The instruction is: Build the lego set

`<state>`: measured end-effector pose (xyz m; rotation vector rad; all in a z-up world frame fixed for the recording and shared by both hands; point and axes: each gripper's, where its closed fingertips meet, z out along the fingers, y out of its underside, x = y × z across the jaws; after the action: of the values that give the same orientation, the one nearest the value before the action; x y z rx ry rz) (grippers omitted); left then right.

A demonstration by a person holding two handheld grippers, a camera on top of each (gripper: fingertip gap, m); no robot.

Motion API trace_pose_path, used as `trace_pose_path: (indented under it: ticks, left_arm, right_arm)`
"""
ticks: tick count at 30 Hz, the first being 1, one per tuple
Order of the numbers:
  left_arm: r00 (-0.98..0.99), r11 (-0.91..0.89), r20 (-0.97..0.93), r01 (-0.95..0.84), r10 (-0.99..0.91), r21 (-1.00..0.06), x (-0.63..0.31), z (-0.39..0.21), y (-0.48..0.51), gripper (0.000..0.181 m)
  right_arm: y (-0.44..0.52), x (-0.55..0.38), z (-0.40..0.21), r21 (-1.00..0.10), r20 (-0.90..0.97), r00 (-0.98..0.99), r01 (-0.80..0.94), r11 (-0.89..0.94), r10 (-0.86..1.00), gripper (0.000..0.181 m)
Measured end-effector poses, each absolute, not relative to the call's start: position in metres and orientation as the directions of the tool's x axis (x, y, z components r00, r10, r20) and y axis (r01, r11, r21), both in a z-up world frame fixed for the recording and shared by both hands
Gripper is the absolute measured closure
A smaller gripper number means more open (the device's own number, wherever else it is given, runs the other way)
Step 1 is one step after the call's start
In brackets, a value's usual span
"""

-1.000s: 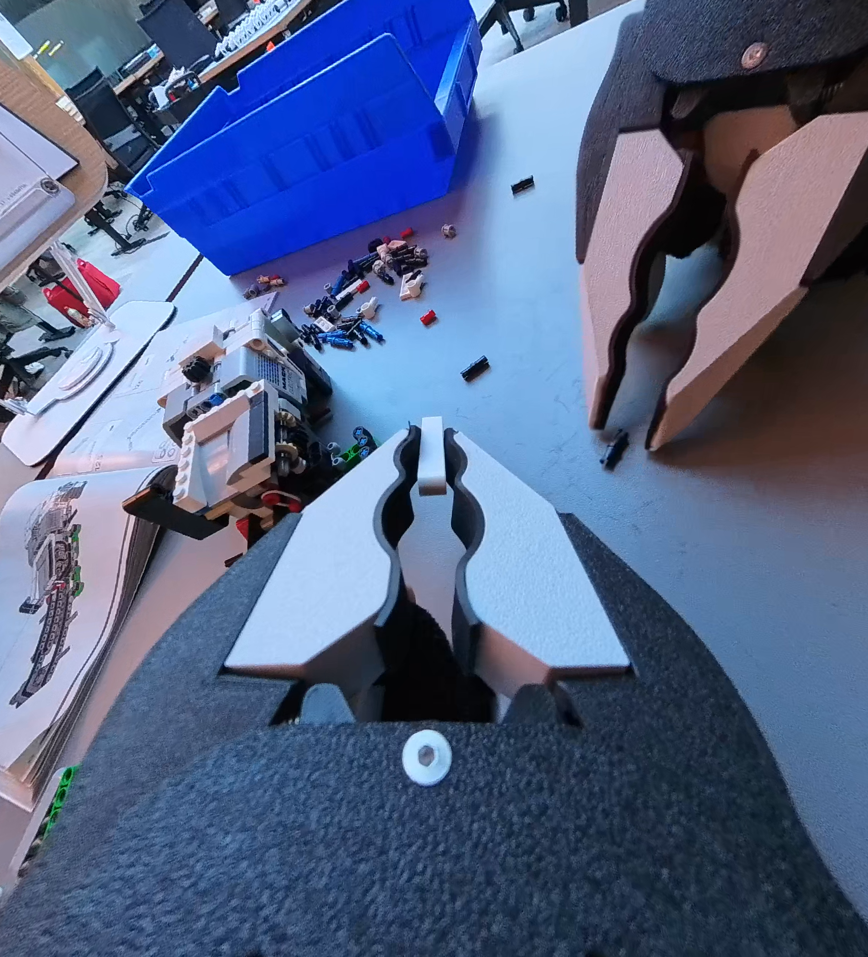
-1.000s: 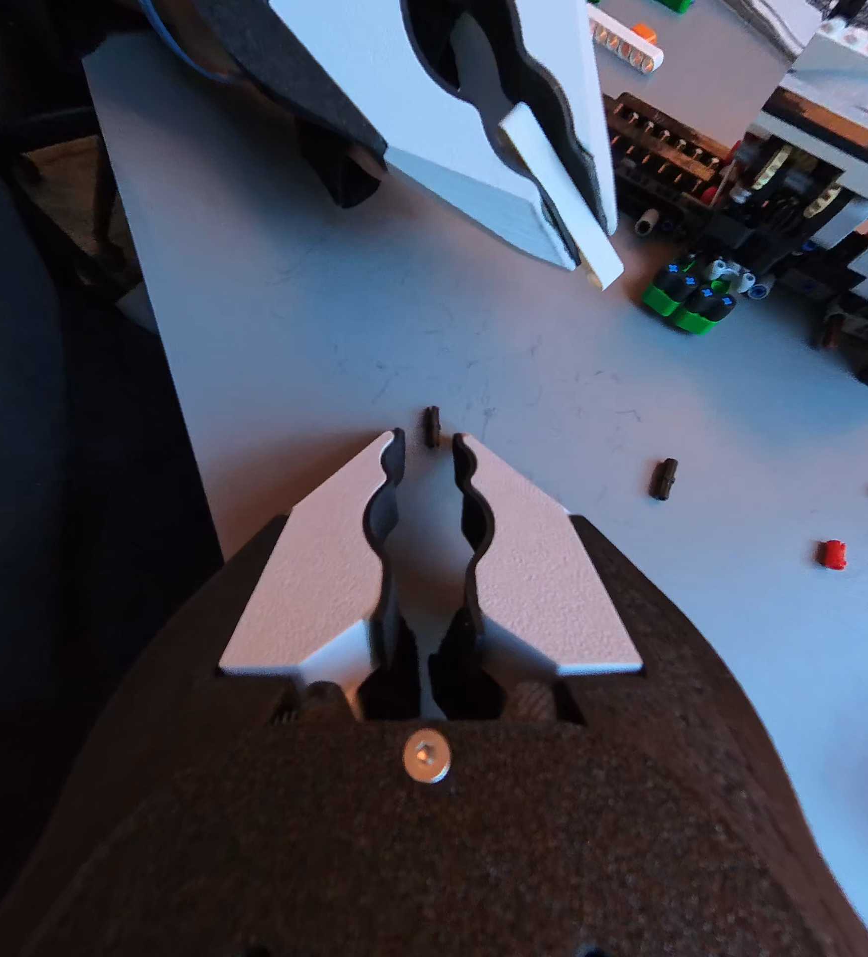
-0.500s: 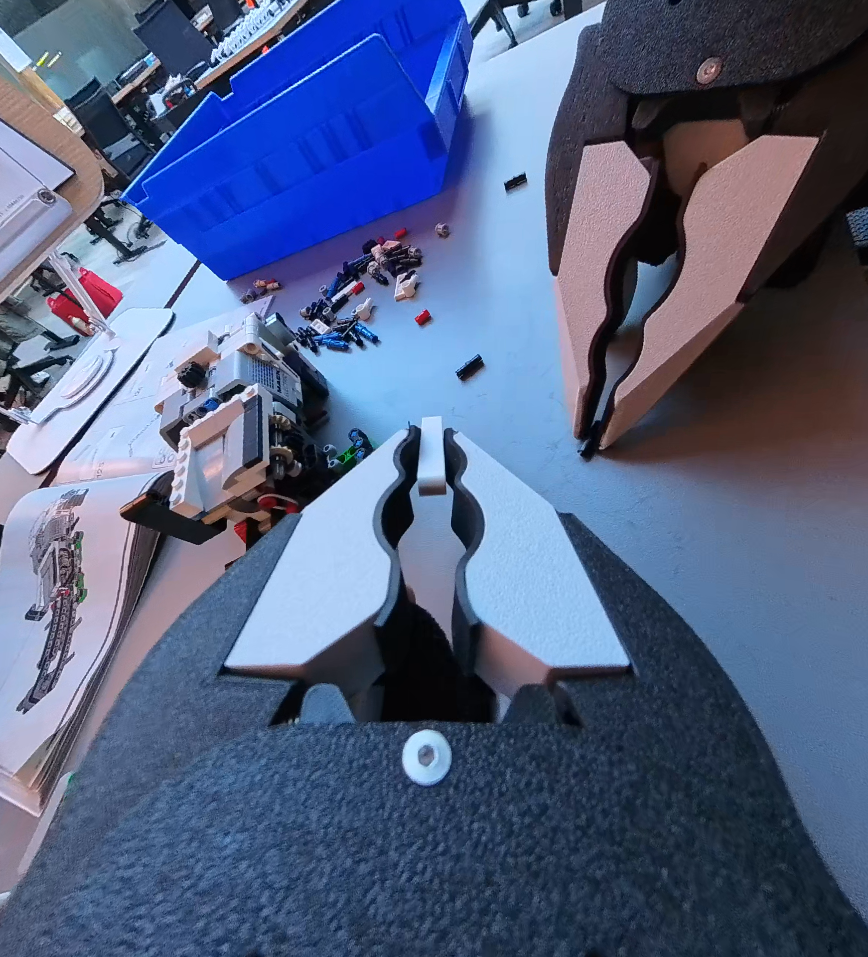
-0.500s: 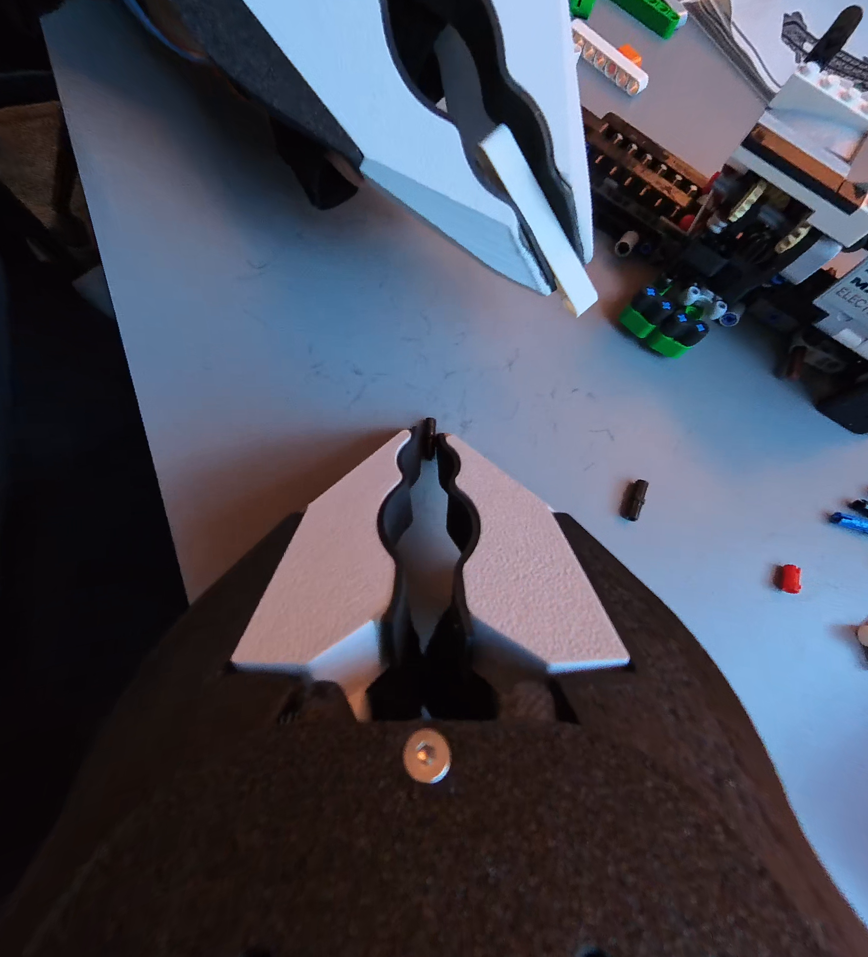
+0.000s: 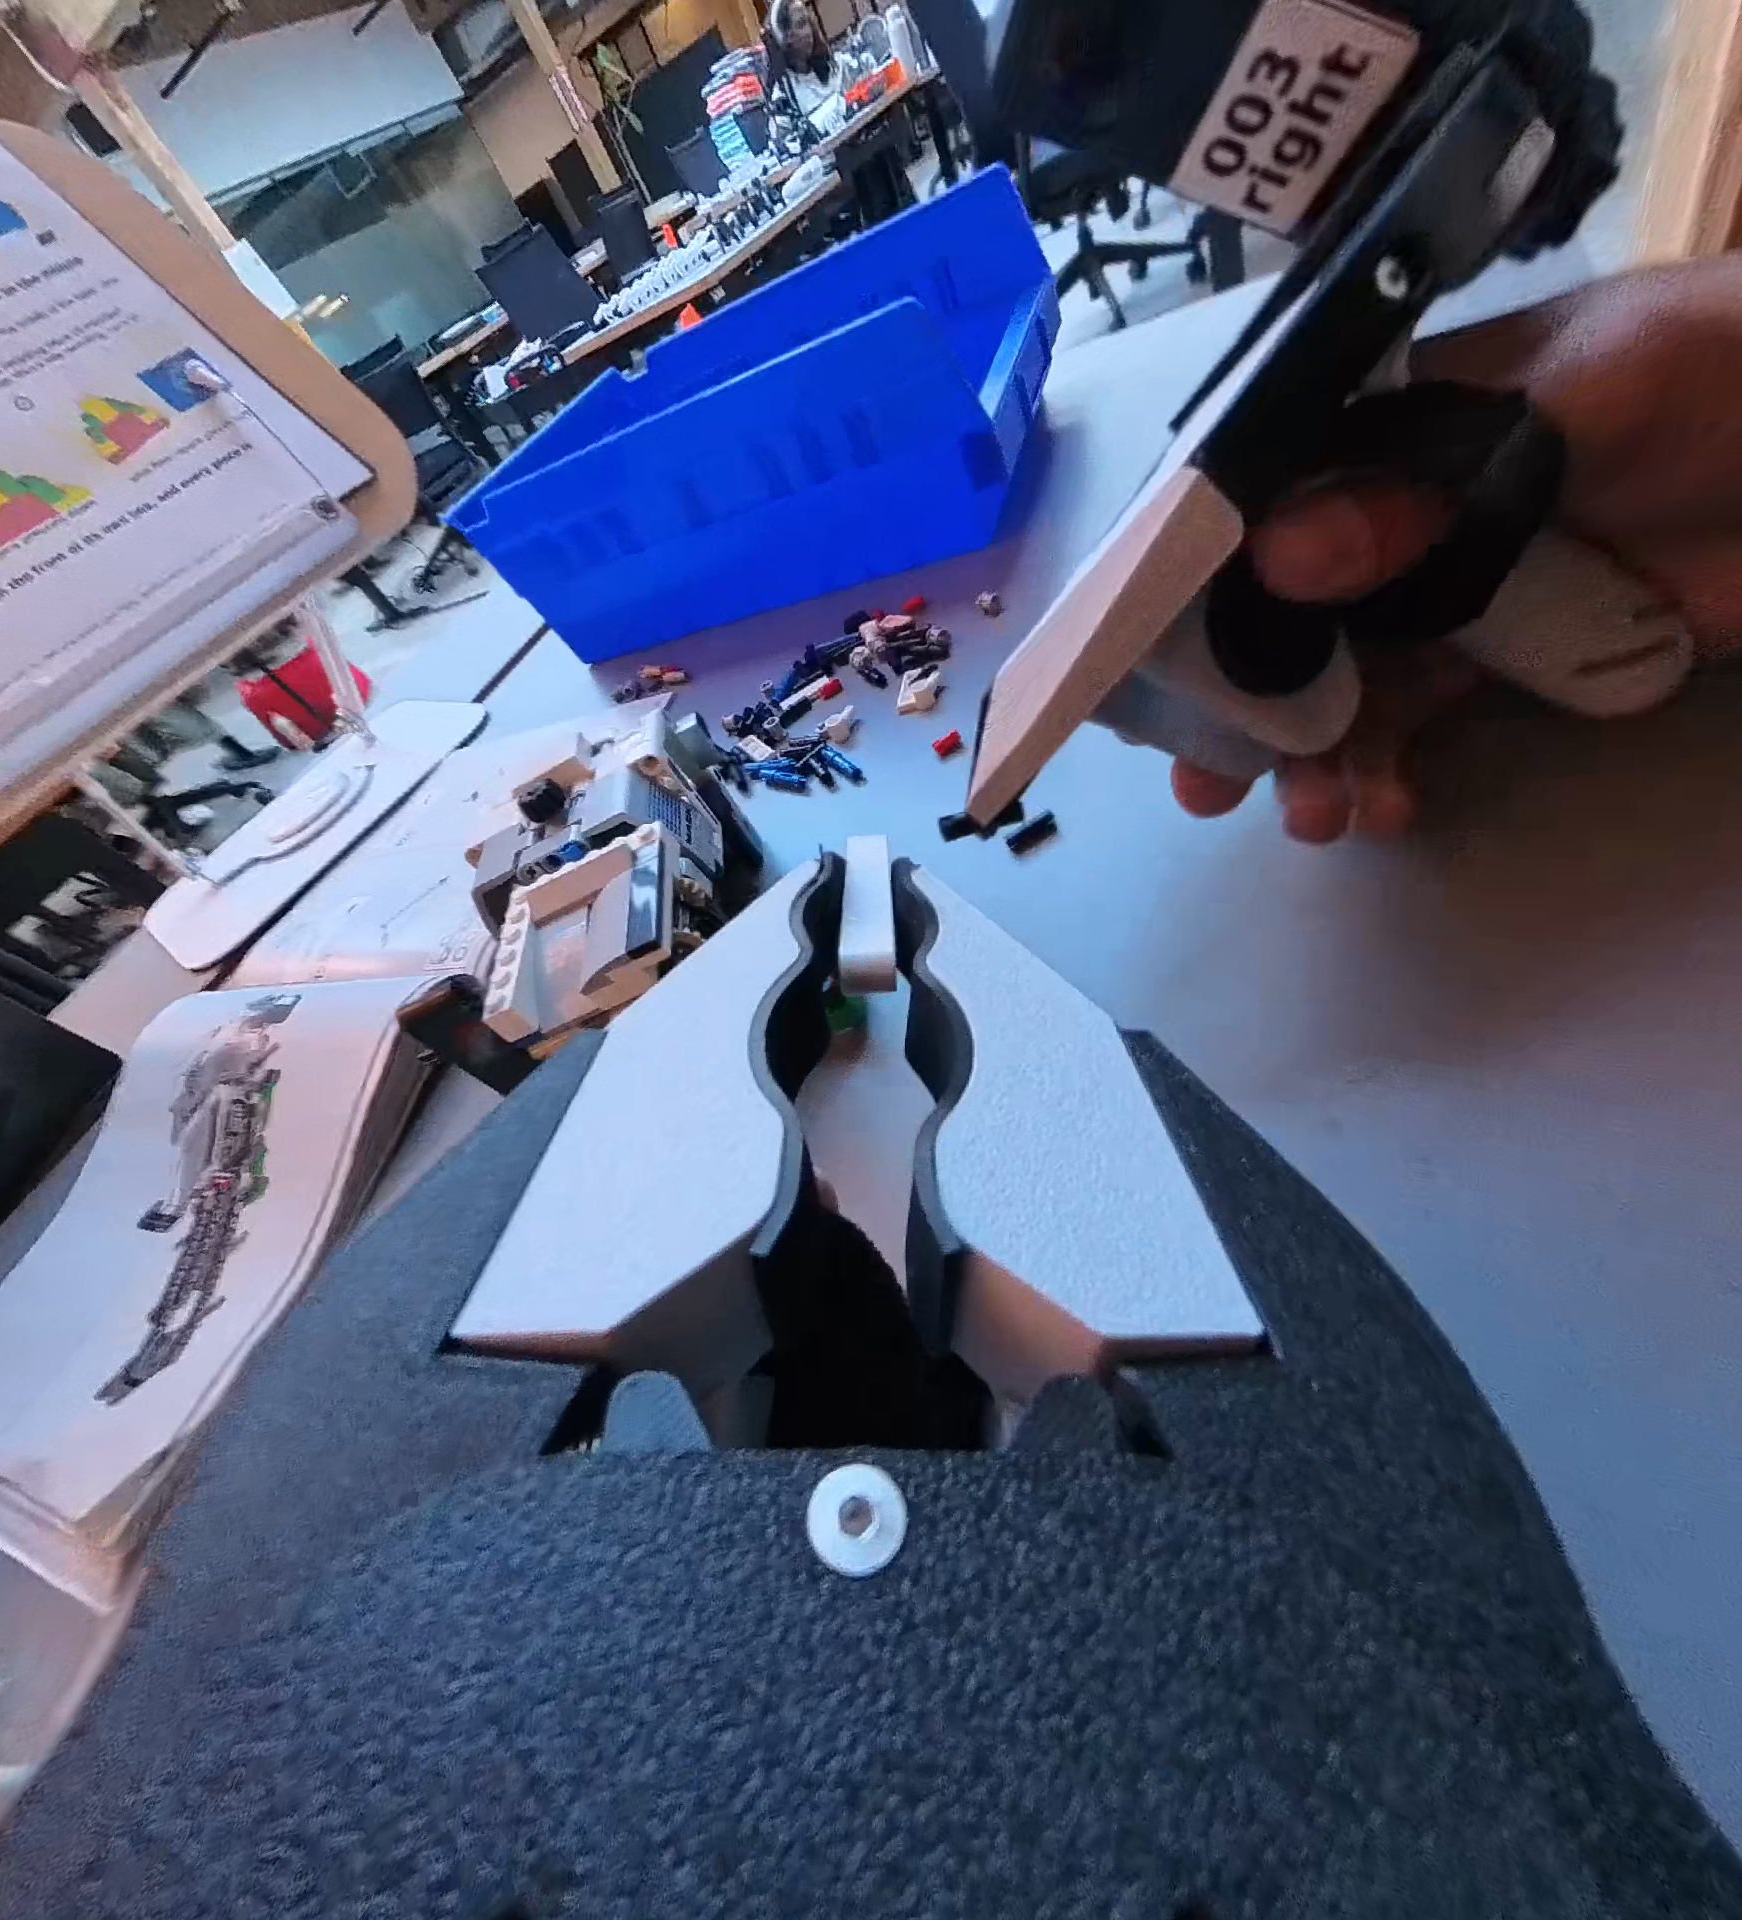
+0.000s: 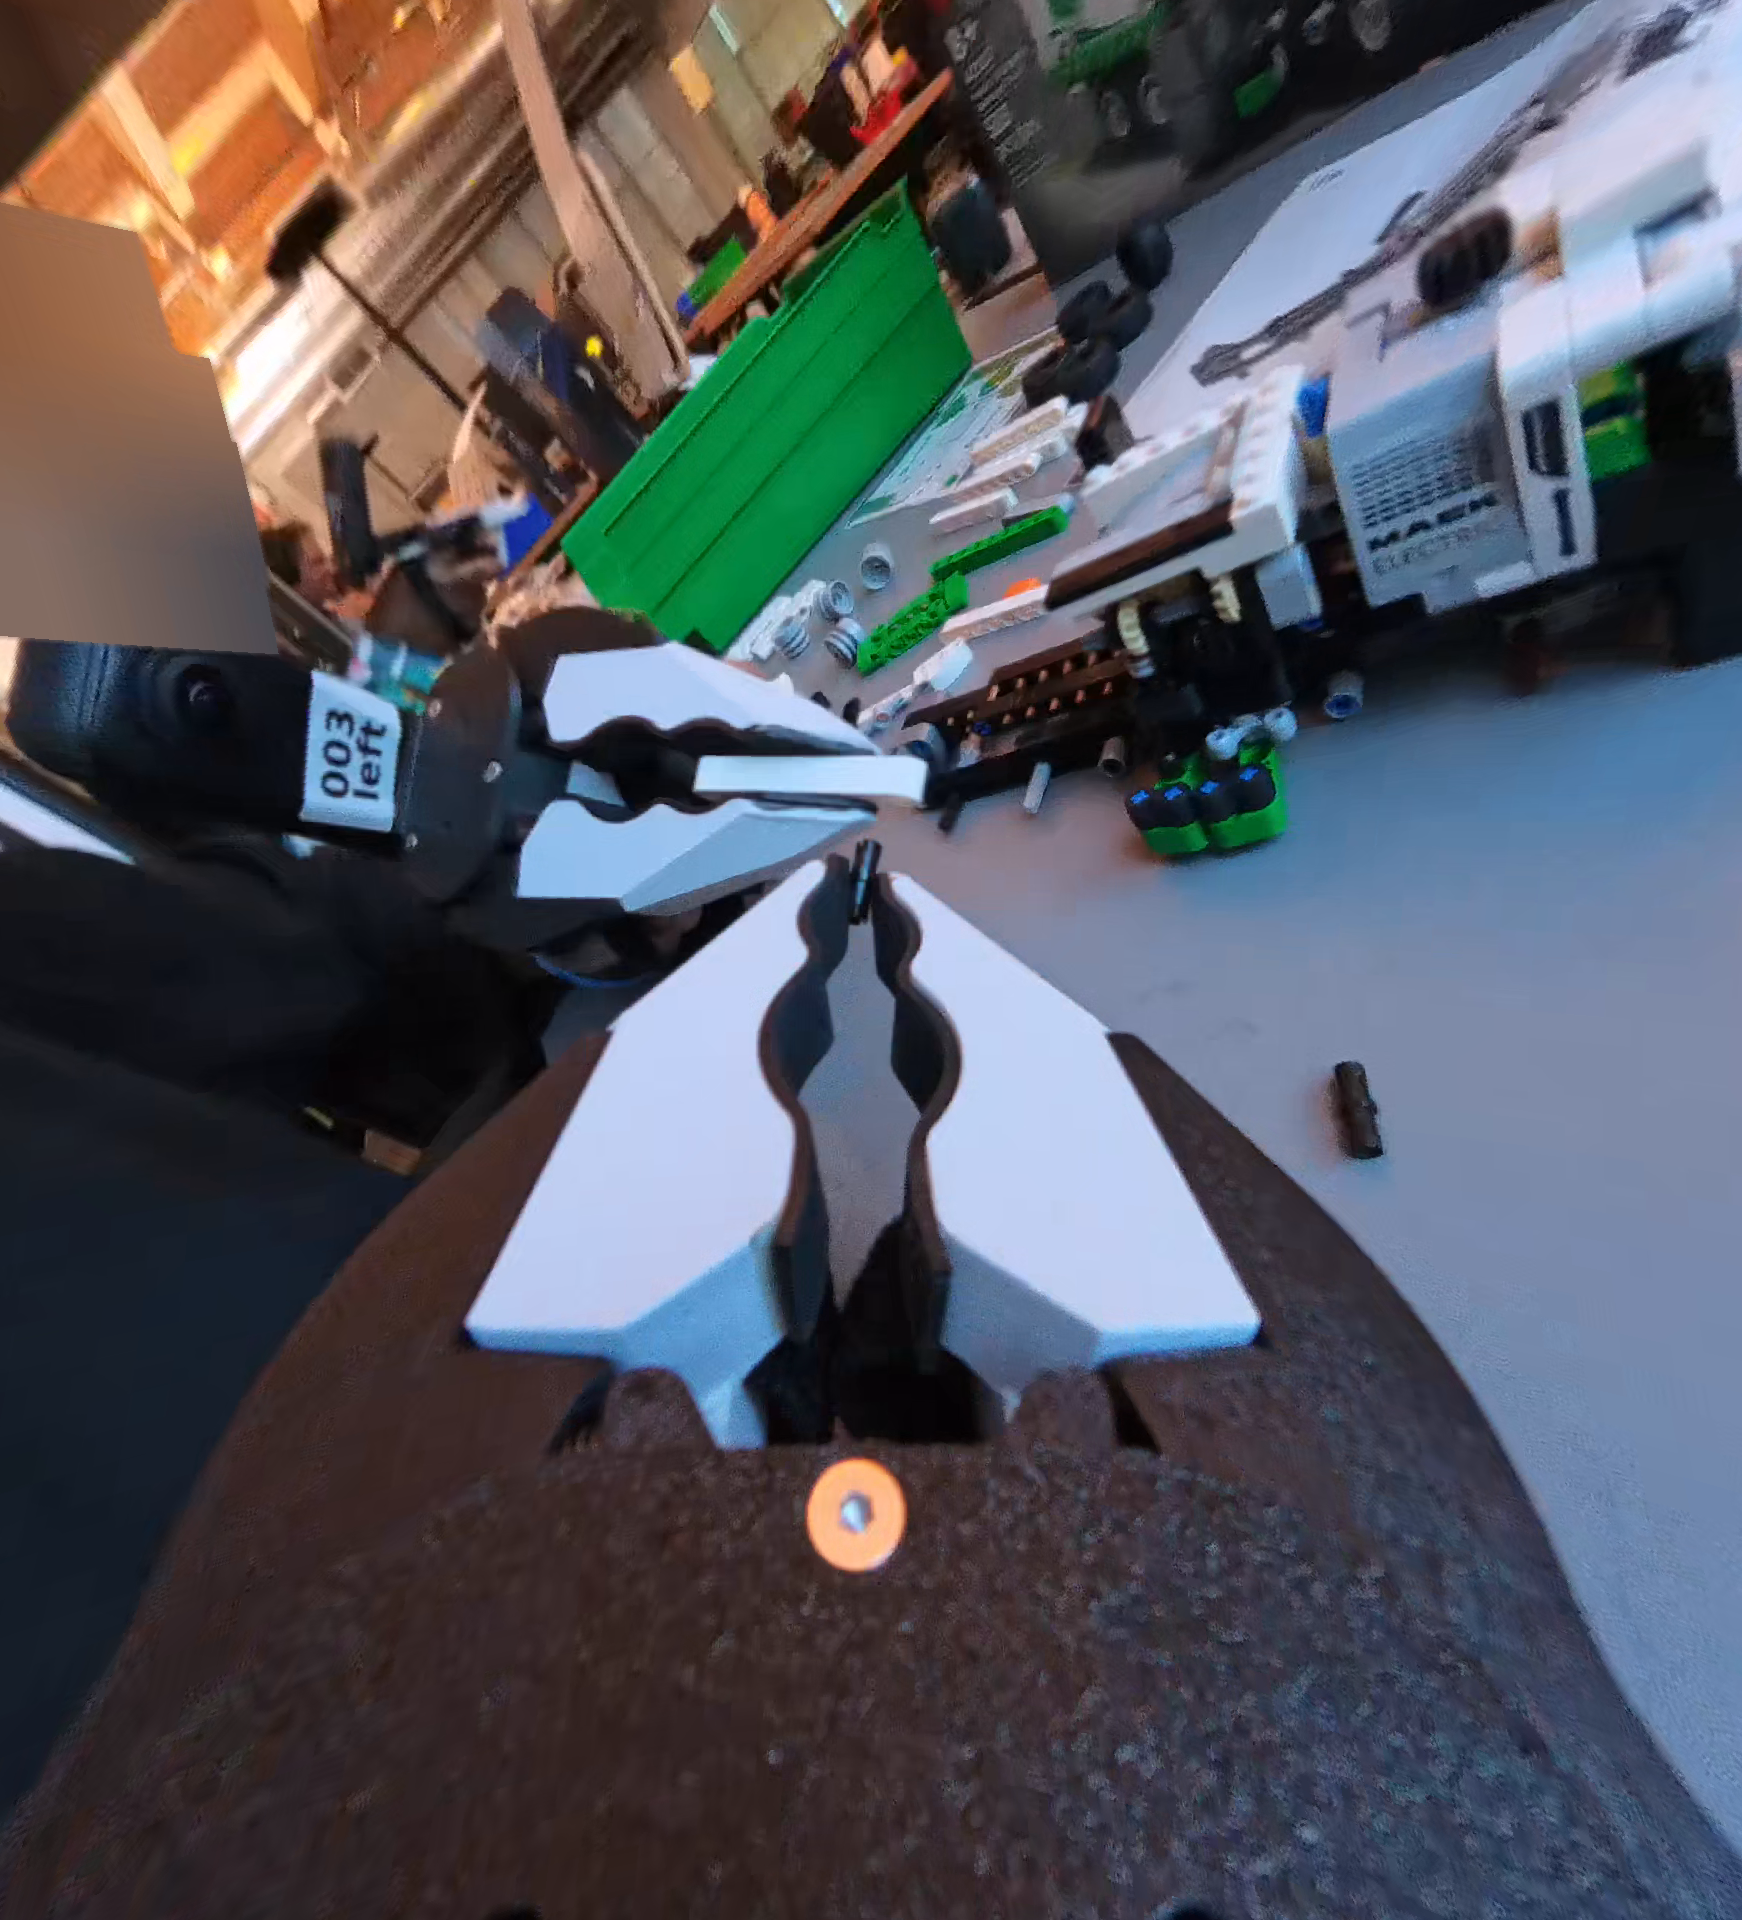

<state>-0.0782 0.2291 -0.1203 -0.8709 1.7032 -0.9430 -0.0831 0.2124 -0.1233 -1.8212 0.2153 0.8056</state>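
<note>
The pale grey worktop (image 5: 1469,1091) carries everything, and its layout reads as a build station: the big blue plastic bin (image 5: 784,478) sits toward the far edge and a green plastic bin (image 6: 773,457) toward the far left corner, likely parked out of the way once emptied. The half-built white and grey lego truck (image 6: 1449,499) stands on the left side of the worktop beside the open instruction booklet (image 5: 212,1174), which lies at the near left edge where it can be read while working. Loose small parts are strewn in a heap (image 5: 825,696) just in front of the blue bin, presumably tipped out to be picked from. The left gripper (image 5: 865,914) is clamped on a flat white lego beam (image 5: 867,914) and holds it level above the worktop with its end poking past the tips, seemingly so its holes stay free for a pin. The right gripper (image 6: 859,883) is closed on a short black connector pin (image 6: 861,881), pinched at its very tips with the pin's end left exposed; it hangs just beside the beam's free end, so the next move is probably pressing the pin into the beam. A second black pin (image 6: 1357,1108) lies spare on the bare worktop near the right gripper.
</note>
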Motion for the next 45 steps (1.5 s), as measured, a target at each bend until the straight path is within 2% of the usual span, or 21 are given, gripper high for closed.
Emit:
trace_pose_path:
  ticks: [4, 8, 27, 33, 37, 39, 42, 45]
  left_arm:
    - [-0.292, 0.363, -0.315, -0.129, -0.903, -0.923, -0.079, -0.116, 0.228, 0.175]
    - [-0.296, 0.368, -0.32, -0.124, -0.9, -0.921, -0.079, -0.115, 0.225, 0.175]
    - [-0.298, 0.409, -0.35, -0.162, -0.888, -0.898, -0.078, -0.123, 0.225, 0.175]
    - [-0.312, 0.362, -0.29, -0.205, -0.905, -0.909, -0.077, -0.126, 0.224, 0.175]
    - [-0.436, 0.317, -0.208, -0.195, -0.875, -0.928, -0.088, -0.126, 0.186, 0.174]
    - [-0.341, 0.415, -0.334, -0.202, -0.879, -0.887, -0.083, -0.131, 0.197, 0.175]
    - [-0.275, 0.323, -0.25, -0.264, -0.928, -0.909, -0.077, -0.131, 0.224, 0.175]
    - [-0.266, 0.34, -0.275, -0.24, -0.924, -0.909, -0.076, -0.129, 0.226, 0.174]
  right_arm:
    - [0.218, -0.085, -0.122, -0.797, -0.574, 0.794, -0.486, -0.359, 0.199, 0.178]
    - [0.22, -0.08, -0.118, -0.816, -0.554, 0.813, -0.488, -0.31, 0.177, 0.178]
    - [0.222, -0.078, -0.129, -0.809, -0.542, 0.828, -0.468, -0.356, 0.142, 0.178]
    - [0.222, -0.076, -0.129, -0.81, -0.539, 0.832, -0.47, -0.352, 0.131, 0.179]
    - [0.224, -0.068, -0.129, -0.796, -0.562, 0.82, -0.498, -0.344, 0.114, 0.181]
    - [0.223, -0.068, -0.124, -0.811, -0.551, 0.825, -0.494, -0.314, 0.124, 0.181]
    - [0.219, -0.049, -0.122, -0.811, -0.554, 0.829, -0.518, -0.272, 0.073, 0.181]
    - [0.223, -0.041, -0.121, -0.832, -0.525, 0.85, -0.502, -0.236, 0.041, 0.181]
